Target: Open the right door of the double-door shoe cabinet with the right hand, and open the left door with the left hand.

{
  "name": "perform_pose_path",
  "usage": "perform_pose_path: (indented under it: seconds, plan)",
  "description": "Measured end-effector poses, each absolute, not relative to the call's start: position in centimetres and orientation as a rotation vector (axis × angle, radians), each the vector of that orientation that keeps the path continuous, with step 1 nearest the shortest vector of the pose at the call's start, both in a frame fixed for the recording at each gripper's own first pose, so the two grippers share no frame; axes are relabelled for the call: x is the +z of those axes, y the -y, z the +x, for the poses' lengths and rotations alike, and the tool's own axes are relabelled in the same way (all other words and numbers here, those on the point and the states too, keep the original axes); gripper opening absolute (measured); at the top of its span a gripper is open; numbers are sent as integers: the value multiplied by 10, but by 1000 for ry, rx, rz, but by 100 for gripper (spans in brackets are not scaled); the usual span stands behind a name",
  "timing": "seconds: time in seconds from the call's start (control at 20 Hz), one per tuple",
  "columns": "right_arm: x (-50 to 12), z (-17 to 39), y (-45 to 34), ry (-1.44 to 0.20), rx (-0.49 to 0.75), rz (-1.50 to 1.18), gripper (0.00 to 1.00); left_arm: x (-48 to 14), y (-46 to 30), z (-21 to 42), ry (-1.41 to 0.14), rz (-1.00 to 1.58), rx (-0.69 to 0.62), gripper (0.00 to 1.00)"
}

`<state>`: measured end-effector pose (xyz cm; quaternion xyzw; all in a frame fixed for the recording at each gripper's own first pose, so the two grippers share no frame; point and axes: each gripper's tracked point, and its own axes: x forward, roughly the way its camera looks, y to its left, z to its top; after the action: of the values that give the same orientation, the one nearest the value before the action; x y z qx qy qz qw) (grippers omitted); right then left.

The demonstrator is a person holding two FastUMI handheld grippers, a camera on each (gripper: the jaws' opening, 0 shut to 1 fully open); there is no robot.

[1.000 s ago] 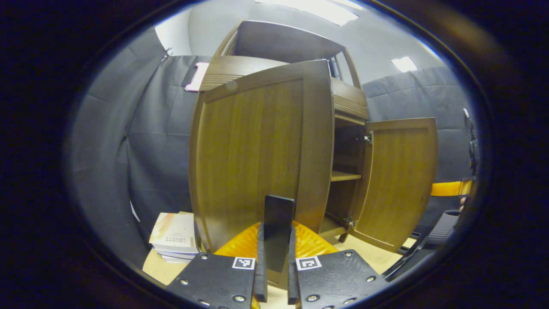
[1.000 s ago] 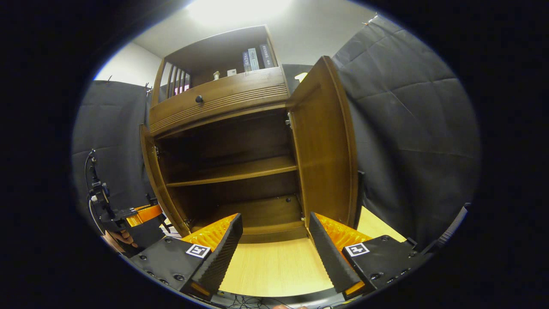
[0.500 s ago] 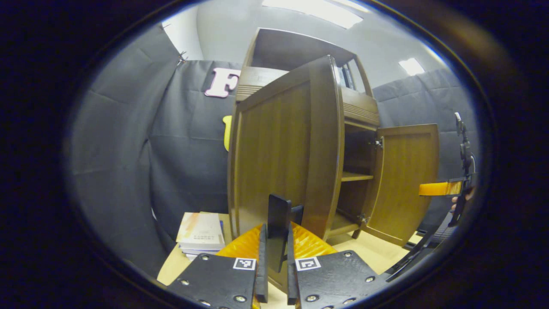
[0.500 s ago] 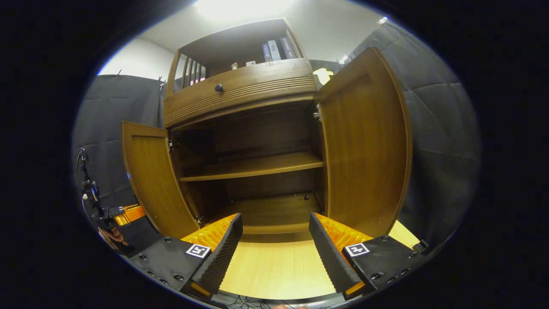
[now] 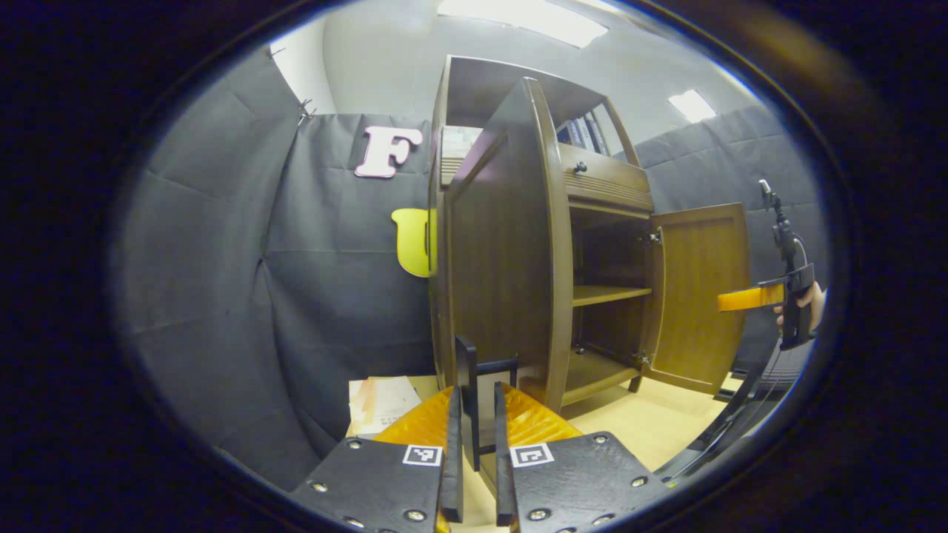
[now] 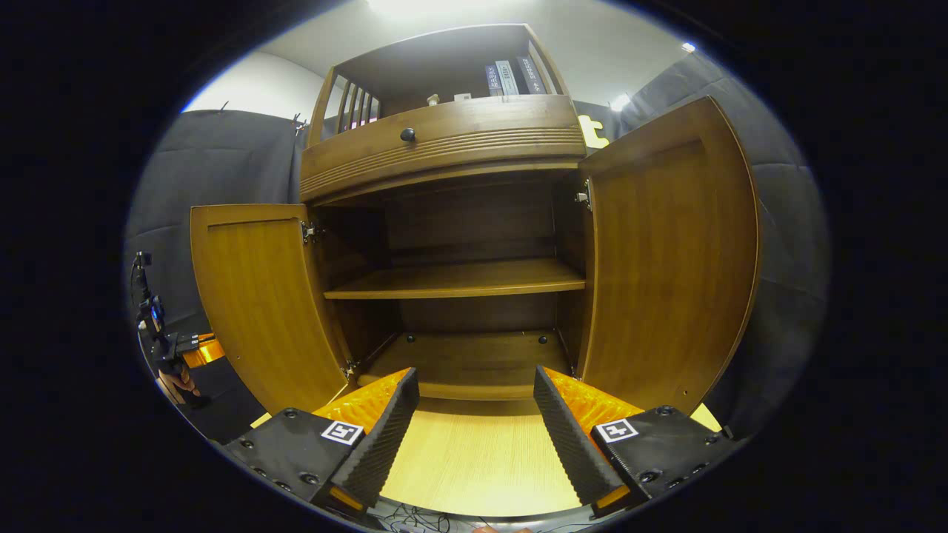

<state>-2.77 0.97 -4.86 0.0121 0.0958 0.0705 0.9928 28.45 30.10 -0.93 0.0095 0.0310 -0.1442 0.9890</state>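
The brown shoe cabinet (image 6: 459, 277) stands with both lower doors swung out and its shelves bare. In the left gripper view the left door (image 5: 511, 244) is seen almost edge-on. My left gripper (image 5: 475, 392) is shut on that door's black handle (image 5: 466, 370). In the right gripper view the left door (image 6: 259, 296) and the right door (image 6: 666, 259) flank the opening. My right gripper (image 6: 474, 422) is open in front of the cabinet's base, touching nothing. The left gripper (image 6: 174, 348) shows small beyond the left door. The right gripper (image 5: 770, 296), held by a hand, shows near the right door (image 5: 700, 296).
A drawer with a round knob (image 6: 407, 135) sits above the doors, and books (image 6: 507, 78) stand on the top shelf. A stack of books (image 5: 381, 403) lies on the light wooden floor (image 6: 474, 466) left of the cabinet. Black cloth walls close in on both sides.
The left door has swung much farther open with my left gripper on its handle. The right gripper view has turned to face the cabinet squarely, with the right door wide open.
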Motion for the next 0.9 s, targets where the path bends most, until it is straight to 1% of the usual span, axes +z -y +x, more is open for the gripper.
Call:
perform_pose_path:
  seconds: [0.05,0.15,0.2,0.25,0.3,0.5,0.55,0.85,0.9]
  plan:
    - [-49,-28,-11,-194,142,20,98,-15,-306,285,-69,19,-299,21]
    - [-49,-27,-13,-199,150,26,98,-15,-322,288,-74,29,-292,21]
    - [-49,-27,-12,-197,151,25,93,-12,-325,286,-67,35,-288,20]
    - [-49,-28,-11,-193,147,21,93,-8,-328,285,-56,36,-285,19]
    - [-46,-29,-11,-188,146,20,98,-3,-333,282,-44,35,-279,18]
    - [-44,-34,-7,-174,144,21,98,5,-345,270,-29,20,-234,17]
    - [-42,-34,-6,-170,143,23,93,7,-347,264,-29,12,-219,17]
    - [-31,-32,11,-146,122,42,93,32,-338,203,-21,-10,-111,17]
    - [-29,-31,14,-142,117,44,93,42,-335,193,-7,-5,-86,18]
